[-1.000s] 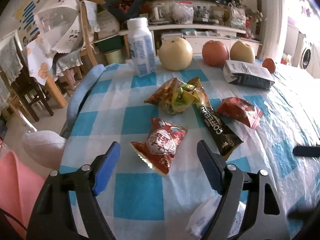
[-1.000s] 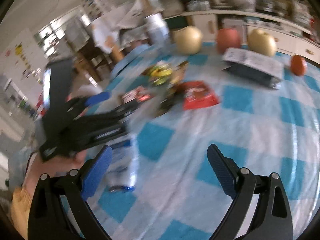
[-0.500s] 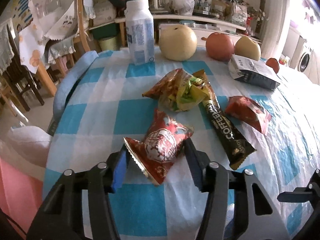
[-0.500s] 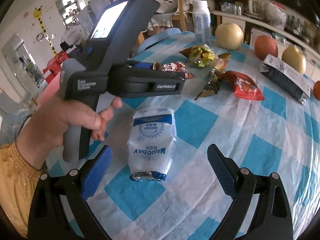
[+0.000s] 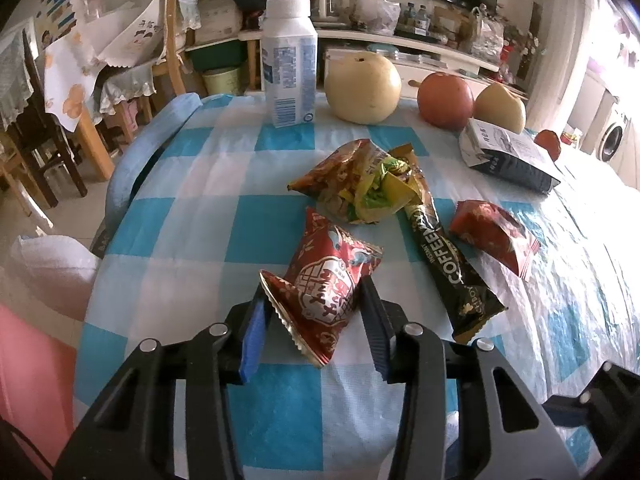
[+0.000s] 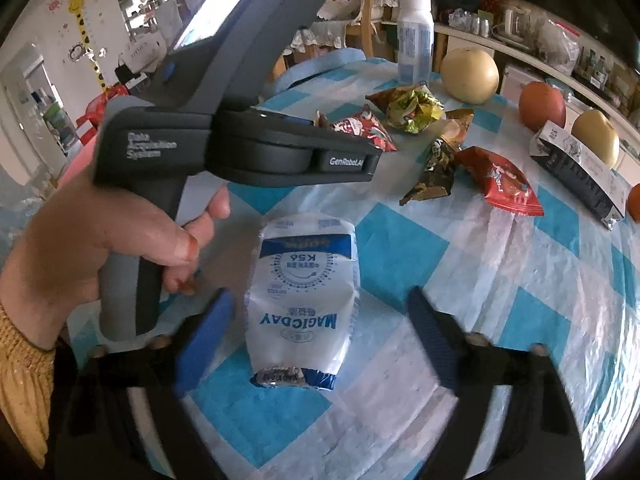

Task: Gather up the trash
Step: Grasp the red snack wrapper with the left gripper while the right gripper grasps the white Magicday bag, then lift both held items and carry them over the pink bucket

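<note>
Lower centre of the left wrist view: the left gripper (image 5: 312, 316) pinches a red snack wrapper (image 5: 326, 280) between its blue pads, the wrapper's far end touching the checked tablecloth (image 5: 168, 216). Lower centre of the right wrist view: the right gripper (image 6: 320, 336), fingers spread wide, brackets a white MAGICDAY packet (image 6: 302, 296) lying flat without touching it. Mid-frame in the left view lie a crumpled wrapper heap (image 5: 360, 184), a black coffee sachet (image 5: 448, 256) and a second red wrapper (image 5: 494, 236). Upper frame: a white bottle (image 5: 288, 64) and fruit (image 5: 362, 88) stand near the table's far edge.
</note>
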{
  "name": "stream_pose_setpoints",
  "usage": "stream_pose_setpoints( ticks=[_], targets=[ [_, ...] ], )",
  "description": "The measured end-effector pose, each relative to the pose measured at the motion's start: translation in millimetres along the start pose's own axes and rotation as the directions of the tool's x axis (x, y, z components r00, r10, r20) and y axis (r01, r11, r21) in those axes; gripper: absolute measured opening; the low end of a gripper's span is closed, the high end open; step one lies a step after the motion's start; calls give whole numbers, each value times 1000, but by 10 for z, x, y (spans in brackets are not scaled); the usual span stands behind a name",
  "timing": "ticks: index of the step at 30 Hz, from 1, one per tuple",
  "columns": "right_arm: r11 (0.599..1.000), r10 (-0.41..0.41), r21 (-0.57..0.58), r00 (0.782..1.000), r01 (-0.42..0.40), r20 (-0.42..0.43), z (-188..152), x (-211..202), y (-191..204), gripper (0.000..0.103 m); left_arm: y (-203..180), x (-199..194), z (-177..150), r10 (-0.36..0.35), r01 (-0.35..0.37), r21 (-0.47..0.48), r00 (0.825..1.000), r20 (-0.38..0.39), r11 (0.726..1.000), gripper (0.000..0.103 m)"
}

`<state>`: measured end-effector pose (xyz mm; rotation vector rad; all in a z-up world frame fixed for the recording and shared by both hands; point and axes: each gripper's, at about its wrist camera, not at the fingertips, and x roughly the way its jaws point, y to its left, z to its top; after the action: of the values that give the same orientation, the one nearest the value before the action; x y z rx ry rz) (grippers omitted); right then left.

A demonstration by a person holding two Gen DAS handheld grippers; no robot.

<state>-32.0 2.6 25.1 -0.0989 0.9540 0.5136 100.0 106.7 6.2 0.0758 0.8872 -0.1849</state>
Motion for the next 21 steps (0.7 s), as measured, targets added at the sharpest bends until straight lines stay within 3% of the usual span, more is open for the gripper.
stream_pose_setpoints(
  ticks=[5,21],
  targets=[
    [1000,-24,-3,1000,24,5,34,43,-56,60,85,-28,-6,12,-12,-29,1000,-2,999,44],
    [999,-36,27,999,35,37,25,-37,-137,60,302,-415,-33,17,-13,-70,998,58,997,43]
  ],
)
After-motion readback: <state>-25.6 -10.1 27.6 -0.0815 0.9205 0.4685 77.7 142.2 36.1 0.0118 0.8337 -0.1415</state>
